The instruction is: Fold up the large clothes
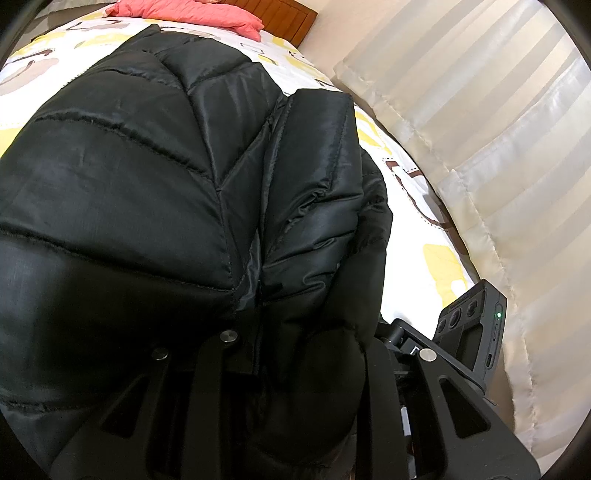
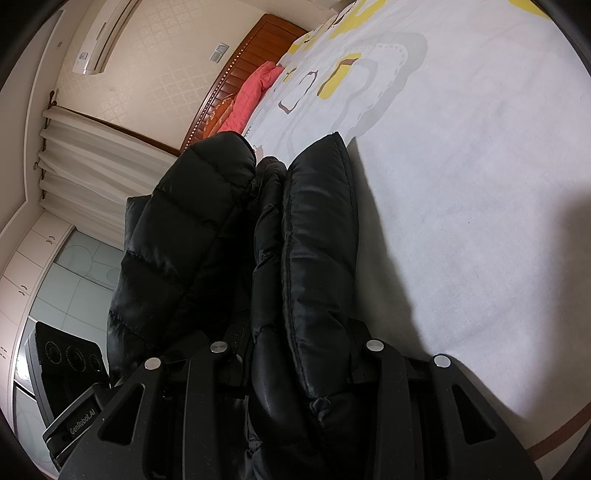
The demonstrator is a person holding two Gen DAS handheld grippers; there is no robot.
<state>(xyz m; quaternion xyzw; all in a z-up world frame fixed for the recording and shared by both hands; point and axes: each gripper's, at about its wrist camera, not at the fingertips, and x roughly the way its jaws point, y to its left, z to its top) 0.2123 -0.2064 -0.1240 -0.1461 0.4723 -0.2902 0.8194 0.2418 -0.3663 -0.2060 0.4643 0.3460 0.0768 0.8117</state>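
Both the left gripper [image 1: 295, 369] and right gripper [image 2: 295, 354] pinch the black puffer jacket [image 1: 147, 184], whose length stretches straight ahead of them.

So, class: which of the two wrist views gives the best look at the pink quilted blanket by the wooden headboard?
The left wrist view: the pink quilted blanket spreads broadly across the top of the frame, above the black puffer jacket. In the right wrist view, the blanket appears only as a small, narrow strip against the headboard, seen edge-on.
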